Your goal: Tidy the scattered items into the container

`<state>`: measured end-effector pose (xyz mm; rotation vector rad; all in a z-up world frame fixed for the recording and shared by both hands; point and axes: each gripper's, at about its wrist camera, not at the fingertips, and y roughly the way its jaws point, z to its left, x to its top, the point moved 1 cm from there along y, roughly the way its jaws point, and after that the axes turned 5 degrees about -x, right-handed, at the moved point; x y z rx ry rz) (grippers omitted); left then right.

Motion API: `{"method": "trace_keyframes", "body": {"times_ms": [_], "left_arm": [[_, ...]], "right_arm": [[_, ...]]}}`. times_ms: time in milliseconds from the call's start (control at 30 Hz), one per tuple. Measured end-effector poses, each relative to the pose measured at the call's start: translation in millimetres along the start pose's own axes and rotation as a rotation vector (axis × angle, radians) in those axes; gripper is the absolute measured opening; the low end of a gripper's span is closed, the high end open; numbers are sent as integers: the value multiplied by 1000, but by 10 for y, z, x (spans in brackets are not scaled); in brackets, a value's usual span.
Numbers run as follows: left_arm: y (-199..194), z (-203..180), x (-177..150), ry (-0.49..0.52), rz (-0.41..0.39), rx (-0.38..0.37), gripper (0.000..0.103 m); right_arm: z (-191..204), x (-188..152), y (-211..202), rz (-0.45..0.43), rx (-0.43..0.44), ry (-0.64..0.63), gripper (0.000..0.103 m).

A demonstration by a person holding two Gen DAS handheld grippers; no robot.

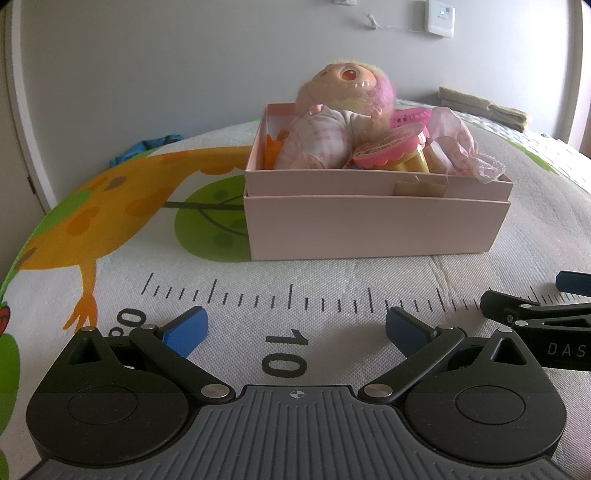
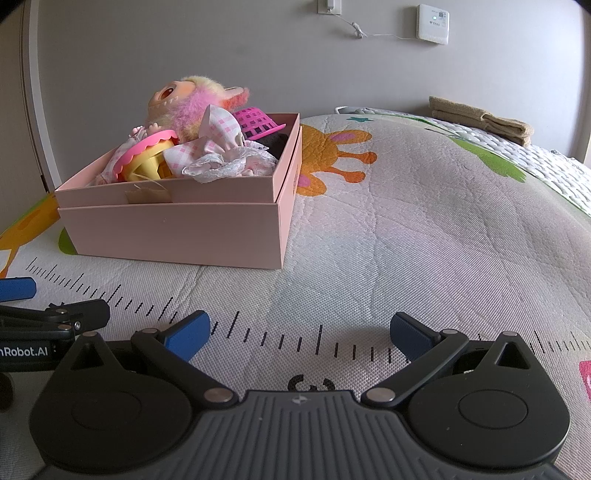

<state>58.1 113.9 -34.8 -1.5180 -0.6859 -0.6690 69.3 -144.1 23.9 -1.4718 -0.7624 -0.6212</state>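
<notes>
We see the pink box (image 1: 373, 225) sitting on the printed quilted mat (image 1: 332, 280), and everything else we place by it. Inside the box lies a furry doll (image 1: 332, 110) in pink checked clothes, its head rising above the box's far rim. Against the doll, toward the near wall, rests a yellow cup with a pink scalloped lid (image 1: 391, 149), tipped on its side. Behind that, a pink toy basket (image 1: 410, 118) pokes over the rim, and a loose piece of checked, lace-edged cloth (image 1: 465, 147) drapes over the box's right-hand edge in the left wrist view. A scrap of brown tape (image 1: 419, 186) clings to the near wall.

In front of the box, across a stretch of bare mat with a printed ruler scale (image 1: 295, 295), our left gripper (image 1: 295, 330) sits low over the mat with its blue pads (image 1: 186, 330) spread wide and nothing between them. The box lies straight ahead of it, well apart. Our right gripper (image 2: 299, 334) is beside the left one, equally spread and carrying nothing; from it the box (image 2: 173, 229) lies ahead and to the left.

Beyond the box, a giraffe print (image 1: 110, 206) runs off to the left on the mat, a folded tan towel (image 2: 480, 120) lies far off to the right, and a white wall unit (image 2: 432, 22) hangs on the grey wall behind.
</notes>
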Motion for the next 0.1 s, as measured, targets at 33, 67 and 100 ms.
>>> {"method": "trace_keyframes", "body": {"times_ms": [33,67,100], "left_arm": [[1,-4,1,0,0,0,103],[2,-7,1,1,0,0,103],[4,-12,3,1,0,0,103]], "right_arm": [[0,0,0,0,0,0,103],[-3,4,3,0,0,0,103],[-6,9,6,0,0,0,103]]}}
